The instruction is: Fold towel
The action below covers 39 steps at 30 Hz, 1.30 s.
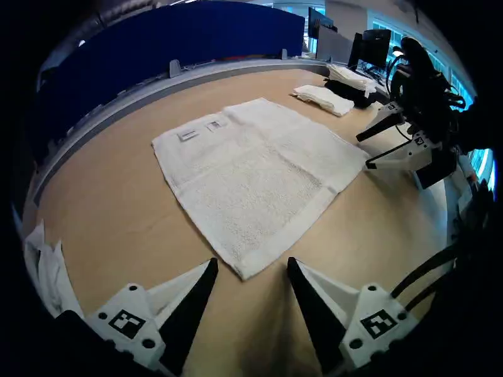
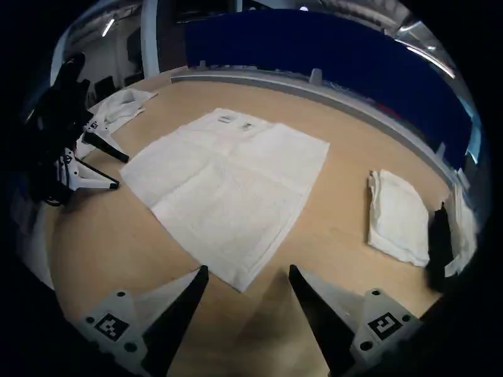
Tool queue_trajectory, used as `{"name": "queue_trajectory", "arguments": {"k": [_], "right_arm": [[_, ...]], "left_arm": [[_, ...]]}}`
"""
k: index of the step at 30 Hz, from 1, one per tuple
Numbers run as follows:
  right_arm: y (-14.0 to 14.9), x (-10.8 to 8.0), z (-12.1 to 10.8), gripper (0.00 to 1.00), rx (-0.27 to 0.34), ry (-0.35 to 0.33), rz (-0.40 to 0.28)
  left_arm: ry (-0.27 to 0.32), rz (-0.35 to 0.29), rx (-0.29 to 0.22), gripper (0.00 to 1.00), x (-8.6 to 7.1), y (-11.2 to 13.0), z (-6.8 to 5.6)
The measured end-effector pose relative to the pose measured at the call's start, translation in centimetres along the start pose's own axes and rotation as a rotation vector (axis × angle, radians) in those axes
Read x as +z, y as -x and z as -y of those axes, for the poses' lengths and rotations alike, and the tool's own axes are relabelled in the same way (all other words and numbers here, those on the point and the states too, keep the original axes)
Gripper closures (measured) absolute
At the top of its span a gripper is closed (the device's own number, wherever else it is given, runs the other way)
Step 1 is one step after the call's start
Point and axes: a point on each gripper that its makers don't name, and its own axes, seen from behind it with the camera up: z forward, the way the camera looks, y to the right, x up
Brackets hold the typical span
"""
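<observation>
A white towel (image 1: 251, 173) lies spread flat on the wooden table (image 1: 113, 207), two small labels near its far edge. My left gripper (image 1: 251, 267) is open just short of the towel's near corner, nothing between its fingers. In the left gripper view the right gripper (image 1: 366, 151) hovers open at the towel's right corner. In the right gripper view the same towel (image 2: 229, 188) lies ahead, and my right gripper (image 2: 246, 273) is open at its near corner. The left gripper (image 2: 119, 169) stands open at the towel's left corner there.
A folded white towel (image 1: 325, 98) lies at the far right beside dark gear and monitors; it is the folded towel (image 2: 395, 217) to the right. More white cloth (image 1: 41, 270) sits at the near left edge. A blue partition (image 1: 170, 38) backs the table.
</observation>
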Motion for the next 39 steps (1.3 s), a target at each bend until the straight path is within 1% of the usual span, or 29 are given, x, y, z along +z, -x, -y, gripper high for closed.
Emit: {"name": "queue_trajectory", "arguments": {"k": [2, 4, 6, 8, 10, 12, 13, 14, 16, 18, 20, 23, 24, 26, 30, 33, 39], "right_arm": [[0.2, 0.1, 0.1, 0.13, -0.001, -0.005, 0.006], [0.3, 0.1, 0.3, 0.19, 0.000, -0.009, 0.008], [0.3, 0.2, 0.4, 0.27, 0.002, -0.012, 0.008], [0.3, 0.2, 0.4, 0.30, 0.003, -0.012, 0.008], [0.2, 0.2, 0.5, 0.40, 0.004, -0.012, 0.008], [0.2, 0.1, 0.5, 0.53, 0.004, -0.011, 0.007], [0.2, 0.1, 0.6, 0.56, 0.004, -0.010, 0.007], [0.2, 0.1, 0.7, 0.59, 0.004, -0.009, 0.008], [0.2, 0.1, 0.8, 0.60, 0.003, -0.008, 0.010], [0.2, 0.1, 0.9, 0.65, 0.003, -0.008, 0.012], [0.2, 0.1, 0.9, 0.71, 0.004, -0.009, 0.014], [0.3, 0.0, 1.0, 0.80, 0.003, -0.018, 0.018], [0.3, 0.0, 1.1, 0.82, 0.002, -0.023, 0.020], [0.3, -0.1, 1.2, 0.83, 0.000, -0.029, 0.023], [-0.2, -0.2, 1.3, 0.84, -0.006, -0.030, 0.016], [-0.6, -0.4, 1.0, 0.84, -0.009, -0.016, 0.007], [-1.2, -0.8, 0.7, 0.85, 0.011, -0.016, -0.003]], "left_arm": [[-0.001, 0.003, -0.009, 0.25, 0.0, -0.1, 0.0], [-0.004, 0.006, -0.018, 0.29, 0.0, -0.1, 0.2], [-0.010, 0.009, -0.024, 0.35, 0.0, -0.2, 0.4], [-0.023, 0.011, -0.024, 0.45, 0.1, -0.1, 0.8], [-0.033, 0.013, -0.020, 0.51, 0.1, -0.1, 1.0], [-0.039, 0.013, -0.014, 0.51, 0.2, -0.1, 1.1], [-0.039, 0.013, -0.011, 0.53, 0.2, -0.1, 1.1], [-0.040, 0.013, -0.009, 0.54, 0.1, -0.1, 1.1], [-0.042, 0.012, -0.008, 0.58, 0.1, -0.1, 1.0], [-0.044, 0.012, -0.010, 0.62, 0.0, -0.1, 0.9], [-0.048, 0.013, -0.014, 0.66, 0.0, -0.1, 1.0], [-0.055, 0.014, -0.018, 0.75, 0.0, 0.0, 1.1], [-0.058, 0.015, -0.018, 0.78, 0.1, 0.0, 1.2], [-0.058, 0.017, -0.016, 0.80, 0.1, -0.1, 1.2], [-0.058, 0.018, -0.015, 0.90, 0.1, -0.2, 1.2], [-0.045, 0.017, -0.015, 0.90, 0.0, -0.3, 0.9], [-0.043, 0.001, -0.027, 0.90, -0.3, -1.2, 0.9]]}}
